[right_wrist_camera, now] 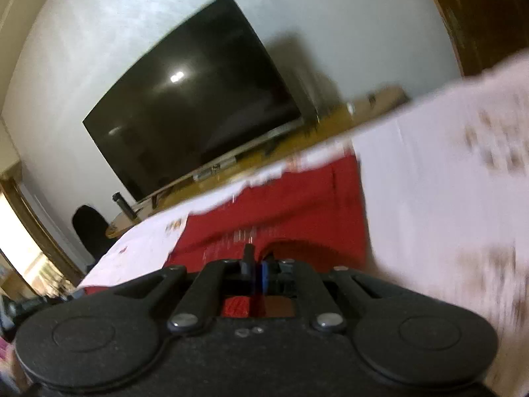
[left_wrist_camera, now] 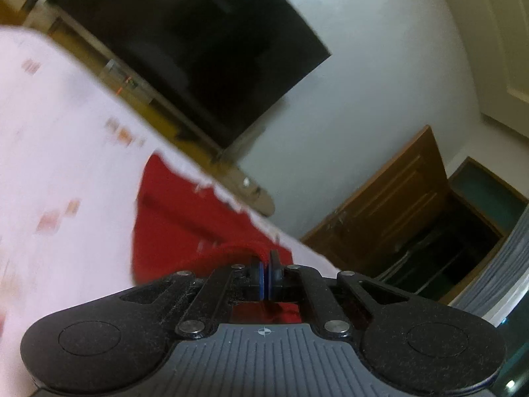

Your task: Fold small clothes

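Tilting slightly downward, left tongs (left_wrist_camera: 266, 264) and right tongs (right_wrist_camera: 256, 266) each pinch the red garment (left_wrist_camera: 185, 218)

A dark television (right_wrist_camera: 195, 99) above a wooden stand (right_wrist_camera: 251, 162) — brown door (left_wrist_camera: 390, 205) nearby.

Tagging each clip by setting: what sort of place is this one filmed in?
Most likely a room in a home, a bedroom or living room: a large dark television on a low wooden stand, a wooden door, and a pale printed sheet under a red garment.
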Motion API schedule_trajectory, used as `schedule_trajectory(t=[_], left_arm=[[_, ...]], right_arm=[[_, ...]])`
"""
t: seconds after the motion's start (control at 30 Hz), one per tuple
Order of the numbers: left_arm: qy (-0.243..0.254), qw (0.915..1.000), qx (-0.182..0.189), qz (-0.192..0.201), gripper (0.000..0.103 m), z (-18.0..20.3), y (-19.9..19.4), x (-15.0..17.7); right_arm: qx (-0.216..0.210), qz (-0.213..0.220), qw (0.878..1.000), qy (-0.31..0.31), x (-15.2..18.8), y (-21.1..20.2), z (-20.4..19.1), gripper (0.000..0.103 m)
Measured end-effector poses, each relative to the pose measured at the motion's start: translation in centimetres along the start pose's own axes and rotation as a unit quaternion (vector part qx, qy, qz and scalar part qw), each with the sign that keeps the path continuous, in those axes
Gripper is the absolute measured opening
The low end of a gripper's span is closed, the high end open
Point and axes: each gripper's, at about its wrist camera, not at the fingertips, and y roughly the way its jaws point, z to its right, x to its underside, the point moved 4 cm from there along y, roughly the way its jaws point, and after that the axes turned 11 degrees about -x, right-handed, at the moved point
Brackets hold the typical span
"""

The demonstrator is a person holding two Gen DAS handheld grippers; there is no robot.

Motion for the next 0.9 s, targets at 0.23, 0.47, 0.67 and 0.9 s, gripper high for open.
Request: schedule_trajectory(t=[0.23, 0.47, 0.67, 0.9], left_arm=[[0.025, 0.9996, -0.015, 0.004, 0.002, 1.3, 8.4, -6.8], [0.034, 0.9981, -0.049, -0.017, 0.002, -0.1, 19.9, -10.8], [0.043, 0.9955, -0.075, -0.041, 0.002, -2.8, 27.0, -10.4], [0.025, 0.991, -0.13, -0.019, 0.008, -6.9, 32.8, -8.7]], right_arm=[[0.006, 0.005, 1.0, -0.026, -6.3, 6.2, 2.5, 0.004], [0.002, -0.02, 0.999, 0.025, -9.4, 16.2, 9.0, 0.004], [0.004, -0.044, 0.997, 0.063, -9.6, 23.2, 14.5, 0.004], [0.004, -0.076, 0.991, 0.114, -8.2, 29.5, 20.1, 0.014]])
